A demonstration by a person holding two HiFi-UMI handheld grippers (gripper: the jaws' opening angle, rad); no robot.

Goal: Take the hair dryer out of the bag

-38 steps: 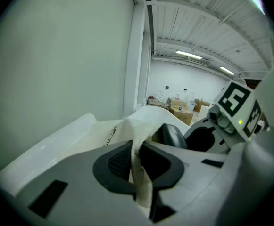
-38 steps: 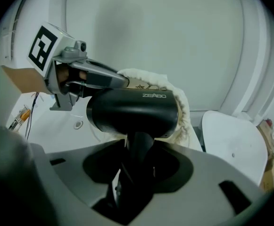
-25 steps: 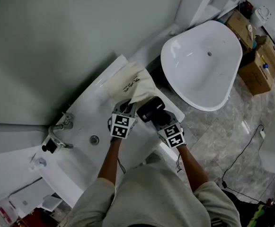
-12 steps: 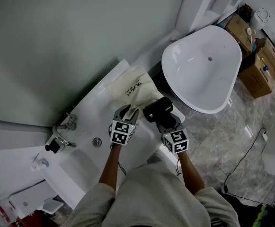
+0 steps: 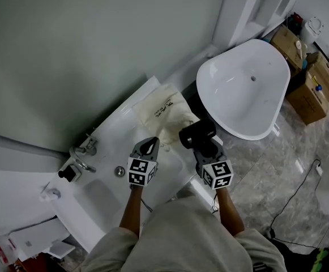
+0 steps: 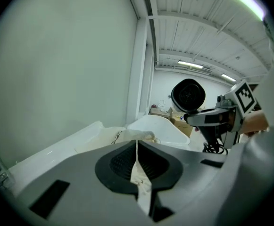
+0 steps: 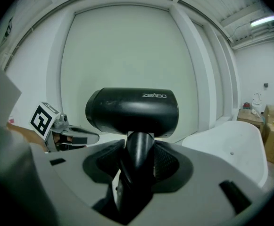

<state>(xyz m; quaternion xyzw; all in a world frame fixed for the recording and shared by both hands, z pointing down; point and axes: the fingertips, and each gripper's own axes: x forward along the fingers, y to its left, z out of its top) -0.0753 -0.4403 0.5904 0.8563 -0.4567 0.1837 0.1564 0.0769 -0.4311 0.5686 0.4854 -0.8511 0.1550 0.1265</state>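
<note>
The black hair dryer [image 5: 197, 134] is out of the bag, held up in the air by its handle in my right gripper [image 5: 205, 147], which is shut on it. In the right gripper view the dryer [image 7: 132, 109] stands upright between the jaws of the right gripper [image 7: 137, 149]. The cream cloth bag [image 5: 164, 112] lies flat on the white counter. My left gripper [image 5: 150, 146] sits at its near edge; its jaws have just been closing. In the left gripper view a strip of the bag's cloth [image 6: 139, 173] is pinched in the left gripper [image 6: 137, 147].
A white basin with a chrome faucet [image 5: 82, 152] and a drain [image 5: 119, 171] lies left of the bag. A white bathtub [image 5: 249, 89] stands on the floor at the right, with cardboard boxes [image 5: 308, 84] beyond it. A wall runs close behind the counter.
The right gripper has lifted the dryer up and away from the bag's mouth. The left gripper drew back along the counter, opened, then shut again on the cloth.
</note>
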